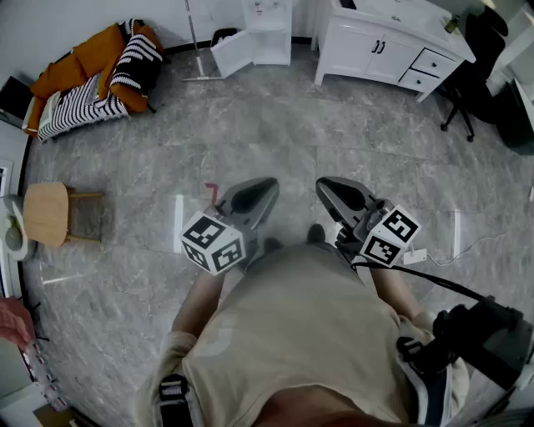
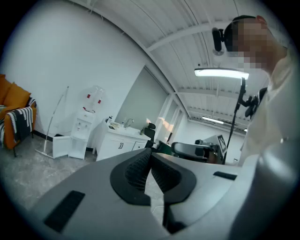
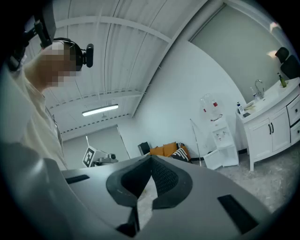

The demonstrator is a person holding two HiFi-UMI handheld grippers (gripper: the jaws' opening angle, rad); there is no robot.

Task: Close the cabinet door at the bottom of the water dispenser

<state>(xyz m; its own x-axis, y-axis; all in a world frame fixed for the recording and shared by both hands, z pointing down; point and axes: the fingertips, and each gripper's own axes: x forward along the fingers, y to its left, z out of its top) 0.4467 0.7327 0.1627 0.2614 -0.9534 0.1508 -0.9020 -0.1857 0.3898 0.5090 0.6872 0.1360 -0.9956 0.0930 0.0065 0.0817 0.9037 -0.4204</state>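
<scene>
White cabinet door point(image 1: 231, 52) hangs open at the water dispenser point(image 1: 269, 25) base, far across the floor, ahead and slightly left of my grippers. Left gripper point(image 1: 269, 188) looks marginally nearer; it and right gripper point(image 1: 325, 188) are pinched closed, empty.

No legible text, brand or number anywhere. Marker cube point(image 1: 214, 242) on left gripper point(image 1: 269, 185), likewise on right gripper point(image 1: 325, 185): black-and-white square patterns only. Red marks point(image 2: 92, 96) on water dispenser point(image 2: 83, 127): too small to read.
</scene>
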